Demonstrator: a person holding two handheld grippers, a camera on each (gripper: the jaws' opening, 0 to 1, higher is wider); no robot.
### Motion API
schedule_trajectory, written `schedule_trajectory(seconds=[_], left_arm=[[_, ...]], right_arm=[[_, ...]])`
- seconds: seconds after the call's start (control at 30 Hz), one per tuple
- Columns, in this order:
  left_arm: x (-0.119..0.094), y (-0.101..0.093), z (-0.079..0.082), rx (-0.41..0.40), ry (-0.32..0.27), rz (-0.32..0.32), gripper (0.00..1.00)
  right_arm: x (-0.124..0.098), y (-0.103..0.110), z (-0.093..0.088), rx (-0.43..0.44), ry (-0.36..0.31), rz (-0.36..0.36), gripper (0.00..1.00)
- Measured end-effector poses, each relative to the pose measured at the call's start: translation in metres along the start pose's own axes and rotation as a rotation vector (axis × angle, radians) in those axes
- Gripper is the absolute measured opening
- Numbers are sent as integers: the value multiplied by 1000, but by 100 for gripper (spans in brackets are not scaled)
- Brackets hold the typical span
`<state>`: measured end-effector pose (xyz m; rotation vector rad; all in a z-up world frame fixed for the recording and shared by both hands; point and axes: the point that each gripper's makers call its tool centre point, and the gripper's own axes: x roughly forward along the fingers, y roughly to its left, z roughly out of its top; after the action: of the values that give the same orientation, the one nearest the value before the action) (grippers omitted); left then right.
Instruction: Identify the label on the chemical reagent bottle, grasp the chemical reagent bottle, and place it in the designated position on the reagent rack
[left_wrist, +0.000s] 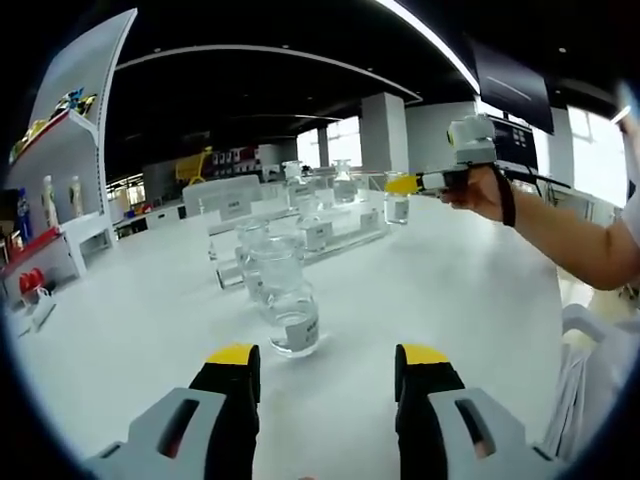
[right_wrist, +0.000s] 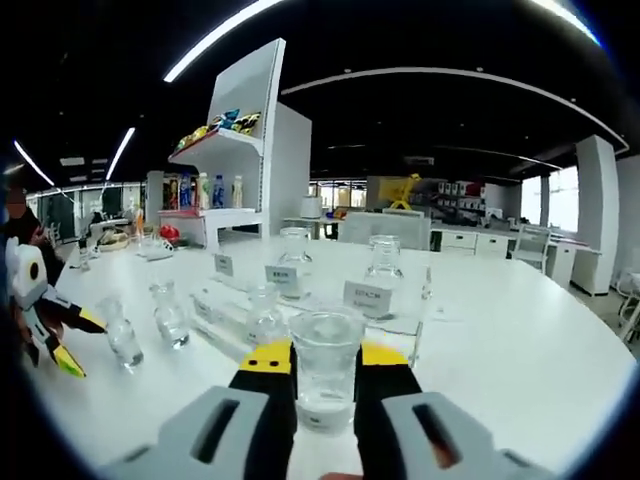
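In the left gripper view my left gripper (left_wrist: 327, 362) is open over the white table, its yellow-tipped jaws wide apart. Just ahead of it stands a clear glass reagent bottle (left_wrist: 291, 312) with a white label, and more bottles (left_wrist: 252, 243) stand behind it. Farther off, my right gripper (left_wrist: 408, 185) holds a small clear bottle (left_wrist: 397, 208) in the air near the clear acrylic reagent rack (left_wrist: 330, 235). In the right gripper view my right gripper (right_wrist: 325, 356) is shut on that bottle (right_wrist: 325, 375), in front of the rack (right_wrist: 372, 300) with its labelled bottles. The left gripper (right_wrist: 78, 342) appears at the left, open.
Two small glass bottles (right_wrist: 122, 335) (right_wrist: 168, 315) stand on the table left of the rack. A white shelf unit (right_wrist: 245, 150) with coloured items stands beyond the table. A person's hand and forearm (left_wrist: 560, 235) reach in from the right. Bare table (left_wrist: 450, 290) lies right of the nearest bottle.
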<state>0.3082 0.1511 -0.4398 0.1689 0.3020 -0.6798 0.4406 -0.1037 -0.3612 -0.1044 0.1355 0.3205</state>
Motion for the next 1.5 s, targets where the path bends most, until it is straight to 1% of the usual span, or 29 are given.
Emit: schedule_trajectory(seconds=[0.17,0.2,0.23,0.27,0.4,0.5,0.63,0.8,1.27,1.5], left_arm=[[-1,0,1,-6,-6,3,55],[-1,-1,1,-4,-5,1,55],[-1,-2,1,-4,-4,0,55],[-1,-2,1,-4,-4,-1,55],[-1,-5,1,-1,-7,-7,55],[-2,-2,0,-1,-2,-1,55],[-1,0,-3,-6,6,8,55],[1,-3,-5,-2,13,0,55],[-2,-1,-2,3,12,8,55],[-2,-1,-1,1,11,10,55]], right_arm=[[13,-11,21,-22,-33,-31,19],[18,-16,26,-35,-47,-45,19],[21,-22,32,-70,-69,-68,19],[25,-27,33,-88,-73,-90,19],[36,-41,32,-61,-77,-121,19],[42,-44,32,-57,-96,-129,19],[48,-42,30,-56,-105,-117,19],[55,-40,25,-45,-106,-111,19],[65,-30,9,-35,-75,-93,19],[69,-32,1,-19,-60,-106,19]])
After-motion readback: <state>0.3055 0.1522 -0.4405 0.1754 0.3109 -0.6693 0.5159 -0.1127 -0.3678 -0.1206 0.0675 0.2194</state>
